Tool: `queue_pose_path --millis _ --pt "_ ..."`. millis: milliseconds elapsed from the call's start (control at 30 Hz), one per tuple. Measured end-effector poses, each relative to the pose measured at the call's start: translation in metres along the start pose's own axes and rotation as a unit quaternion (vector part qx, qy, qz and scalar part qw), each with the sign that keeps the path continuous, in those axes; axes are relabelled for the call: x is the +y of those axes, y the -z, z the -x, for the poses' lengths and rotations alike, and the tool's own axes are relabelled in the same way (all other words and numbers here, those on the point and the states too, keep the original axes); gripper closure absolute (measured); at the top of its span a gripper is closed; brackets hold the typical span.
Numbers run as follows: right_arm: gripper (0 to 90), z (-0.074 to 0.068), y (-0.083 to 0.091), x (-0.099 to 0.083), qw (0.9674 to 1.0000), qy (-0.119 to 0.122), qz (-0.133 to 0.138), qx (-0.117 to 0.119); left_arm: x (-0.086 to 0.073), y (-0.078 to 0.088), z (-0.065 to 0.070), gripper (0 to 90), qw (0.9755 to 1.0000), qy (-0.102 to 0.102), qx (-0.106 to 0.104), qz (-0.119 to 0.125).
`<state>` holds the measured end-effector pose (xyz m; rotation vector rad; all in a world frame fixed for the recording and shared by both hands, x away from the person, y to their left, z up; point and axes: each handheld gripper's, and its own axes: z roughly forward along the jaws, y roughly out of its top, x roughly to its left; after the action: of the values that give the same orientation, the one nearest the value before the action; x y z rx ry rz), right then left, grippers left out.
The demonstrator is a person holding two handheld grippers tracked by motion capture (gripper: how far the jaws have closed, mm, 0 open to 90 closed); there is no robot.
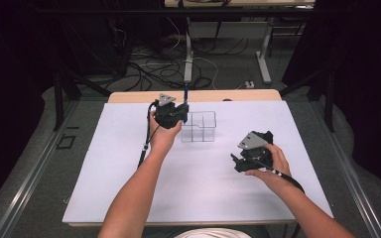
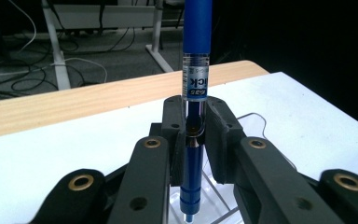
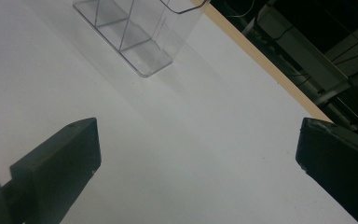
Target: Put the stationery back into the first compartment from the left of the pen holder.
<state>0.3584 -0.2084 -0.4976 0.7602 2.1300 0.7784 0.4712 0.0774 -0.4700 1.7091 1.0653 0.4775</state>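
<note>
Left tongs (image 2: 193,126) clamp blue pen (image 2: 195,70) upright, tip down, centre frame, directly over clear divided organiser (image 1: 199,126), presumably for vertical drop-in. Right tongs (image 3: 198,158) spread wide, empty, parked lower right w/ clearance over white surface (image 1: 203,188).

The top of the blue pen (image 2: 197,46) is cut off by the upper edge above the left gripper (image 2: 193,128). Its label cannot be fully read. The pen's middle is hidden between the jaws. The clear box (image 3: 135,32) ahead of the right gripper (image 3: 196,154) is cut off at the top, and its inside is perhaps empty.
</note>
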Motion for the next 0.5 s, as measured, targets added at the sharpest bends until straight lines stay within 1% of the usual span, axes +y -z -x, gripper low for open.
queue_pose_path --millis 200,333,400,467,500 --pt "0.0 -0.0005 0.0002 -0.0003 1.0 0.0 -0.004 0.001 -0.0028 -0.0032 0.0007 79.7 1.0 0.001 0.003 -0.008" --pt "0.0 -0.001 -0.0003 -0.0004 1.0 -0.002 -0.004 0.005 -0.0043 -0.0054 0.0016 79.7 0.9998 0.004 0.004 -0.019" --pt "0.0 -0.0015 -0.0009 -0.0007 1.0 -0.001 -0.003 0.005 -0.0052 -0.007 0.0021 79.6 0.9998 0.003 0.006 -0.019" --pt "0.0 -0.0015 -0.0009 -0.0008 1.0 0.001 -0.006 0.006 -0.0055 -0.0074 0.0022 79.6 0.9996 0.004 0.006 -0.026" --pt "0.0 -0.0016 -0.0008 -0.0009 1.0 0.0 -0.006 0.007 -0.0055 -0.007 0.0016 79.5 0.9995 -0.001 0.007 -0.032"
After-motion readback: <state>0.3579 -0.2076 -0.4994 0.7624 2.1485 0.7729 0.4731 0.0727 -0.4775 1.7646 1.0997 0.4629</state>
